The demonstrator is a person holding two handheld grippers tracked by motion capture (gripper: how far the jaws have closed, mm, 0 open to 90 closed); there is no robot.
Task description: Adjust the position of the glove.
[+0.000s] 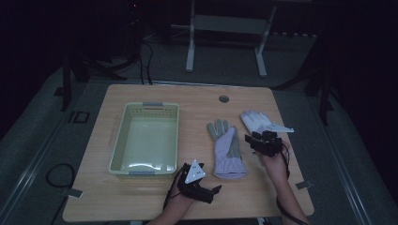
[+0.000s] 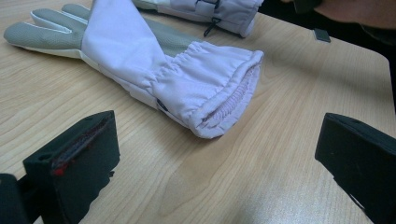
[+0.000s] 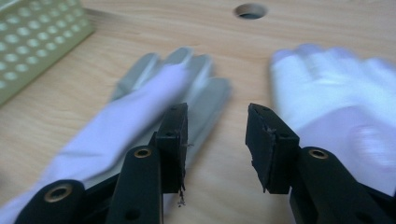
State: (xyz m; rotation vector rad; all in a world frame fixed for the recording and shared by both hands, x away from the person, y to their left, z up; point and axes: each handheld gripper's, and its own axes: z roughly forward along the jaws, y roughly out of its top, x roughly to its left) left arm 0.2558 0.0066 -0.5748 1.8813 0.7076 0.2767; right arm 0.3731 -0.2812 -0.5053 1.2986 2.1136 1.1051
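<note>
A lavender glove with a grey palm [image 1: 227,150] lies flat mid-table, fingers pointing away. A paler glove [image 1: 260,122] lies to its right. My left gripper [image 1: 211,191] rests near the front edge, open wide, its jaws facing the lavender glove's cuff [image 2: 219,93] without touching it. My right gripper [image 1: 265,140] hovers between the two gloves. In the right gripper view its jaws [image 3: 217,135] stand open over bare wood with nothing between them, the lavender glove [image 3: 154,98] on their left and the pale glove [image 3: 336,93] on their right, both blurred.
A pale green perforated basket [image 1: 121,140] stands empty on the table's left half. A round cable hole [image 1: 224,99] sits near the far edge. A metal stand [image 1: 225,28] is on the floor beyond the table.
</note>
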